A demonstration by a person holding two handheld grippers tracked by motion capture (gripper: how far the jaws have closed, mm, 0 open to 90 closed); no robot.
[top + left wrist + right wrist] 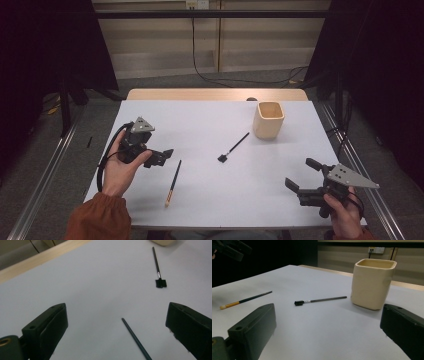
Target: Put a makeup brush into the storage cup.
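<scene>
A cream square cup [268, 120] [372, 283] stands upright at the table's far right. A black brush [234, 146] [157, 265] [322, 300] with a flat head lies in front of it, to its left. A dark-handled brush [173, 183] [136, 338] [244, 300] with a gold, pale-tipped end lies nearer the front left. My left gripper [159, 157] [117, 312] is open just left of that brush, its handle tip lying between the jaws. My right gripper [301, 173] [329, 315] is open and empty at the front right, facing the cup.
The white table top [210, 210] has a wooden strip [215, 94] along its far edge. Beyond it are a grey floor, cables and a pale wall. In the right gripper view the left gripper [232, 250] shows at the top left.
</scene>
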